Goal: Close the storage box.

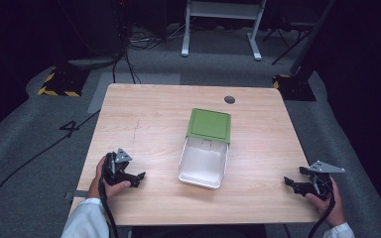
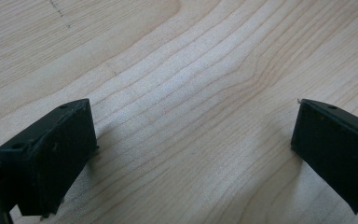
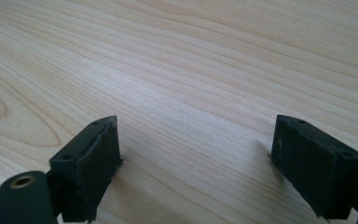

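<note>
Box [image 1: 204, 166] is sitting near the middle of the table [image 1: 144, 124], a white open tray with its long side running away from the person. Its green lid [image 1: 209, 125] is lying flat across the far end, covering that part and leaving the near part of the white inside showing. Nothing is touching either piece.

Near the front left corner, the left gripper [image 1: 138, 178] is resting low over the wood in the person's left hand [image 1: 105, 177], pointing toward the box but staying well apart from it. In the left gripper view its jaws are standing wide apart, with bare table grain between them and nothing held [image 2: 193, 154].

Toward the front right edge, the right gripper [image 1: 291, 183] is being held in the right hand [image 1: 327, 201], pointing left toward the box and also well clear of it. In the right gripper view its jaws are likewise spread wide over bare wood, gripping nothing [image 3: 196, 163].
</note>
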Demonstrator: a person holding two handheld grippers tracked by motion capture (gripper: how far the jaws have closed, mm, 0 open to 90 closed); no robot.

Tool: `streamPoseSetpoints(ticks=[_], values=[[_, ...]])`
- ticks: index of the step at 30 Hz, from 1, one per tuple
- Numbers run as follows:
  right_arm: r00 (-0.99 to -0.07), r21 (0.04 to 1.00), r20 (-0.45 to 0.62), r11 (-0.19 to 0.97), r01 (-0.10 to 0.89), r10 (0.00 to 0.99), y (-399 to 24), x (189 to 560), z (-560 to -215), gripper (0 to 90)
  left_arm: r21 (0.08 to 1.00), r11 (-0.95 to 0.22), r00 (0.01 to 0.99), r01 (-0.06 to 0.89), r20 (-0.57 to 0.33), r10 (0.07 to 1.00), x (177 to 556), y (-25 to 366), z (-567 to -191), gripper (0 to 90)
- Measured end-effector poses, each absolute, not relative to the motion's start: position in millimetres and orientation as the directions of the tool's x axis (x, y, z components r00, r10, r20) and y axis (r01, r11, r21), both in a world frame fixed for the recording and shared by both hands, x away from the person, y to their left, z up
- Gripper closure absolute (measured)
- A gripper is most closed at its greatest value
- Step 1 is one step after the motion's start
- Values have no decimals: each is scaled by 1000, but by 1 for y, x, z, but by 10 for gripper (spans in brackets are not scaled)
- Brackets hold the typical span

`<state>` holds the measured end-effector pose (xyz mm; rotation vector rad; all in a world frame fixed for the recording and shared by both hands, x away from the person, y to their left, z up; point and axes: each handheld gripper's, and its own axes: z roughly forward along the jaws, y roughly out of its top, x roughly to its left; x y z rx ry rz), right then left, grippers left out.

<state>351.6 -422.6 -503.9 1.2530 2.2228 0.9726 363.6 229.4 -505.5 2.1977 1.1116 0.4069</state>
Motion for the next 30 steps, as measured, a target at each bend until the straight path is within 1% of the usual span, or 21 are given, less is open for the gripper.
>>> streamPoseSetpoints(ticks=[4, 9, 10, 11, 12, 14, 15, 18, 19, 27, 30], values=[[-523, 739, -12, 359, 569, 852, -422, 352, -504, 152, 661, -442, 595, 607, -10, 803, 364, 229, -505, 2], [-539, 744, -50, 392, 542, 841, -419, 351, -500, 160, 662, -438, 592, 608, -11, 806, 363, 229, -506, 2], [-558, 761, -14, 371, 532, 830, -417, 351, -494, 181, 664, -438, 590, 606, -6, 808, 363, 229, -506, 3], [-558, 761, -14, 371, 532, 830, -417, 351, -494, 181, 664, -438, 590, 606, -6, 808, 363, 229, -506, 3], [-588, 785, 1, 364, 502, 809, -410, 351, -484, 182, 664, -436, 589, 607, -7, 808, 363, 229, -506, 3], [-606, 793, 0, 369, 485, 795, -405, 352, -479, 181, 664, -437, 589, 607, -7, 808, 363, 229, -506, 3], [-644, 797, -14, 397, 454, 764, -392, 353, -468, 181, 664, -437, 589, 607, -7, 808, 363, 229, -506, 3], [-680, 804, -26, 419, 422, 733, -379, 354, -458, 185, 664, -438, 590, 606, -5, 808, 363, 229, -506, 3], [-712, 811, -17, 426, 402, 702, -370, 356, -451, 190, 664, -438, 590, 606, -5, 808, 363, 229, -506, 3], [-789, 836, -4, 435, 335, 615, -341, 361, -423, 194, 664, -436, 588, 607, -7, 809, 363, 229, -506, 3], [-830, 836, -38, 472, 278, 556, -317, 362, -407, 195, 664, -436, 589, 607, -7, 808, 363, 229, -506, 3]])
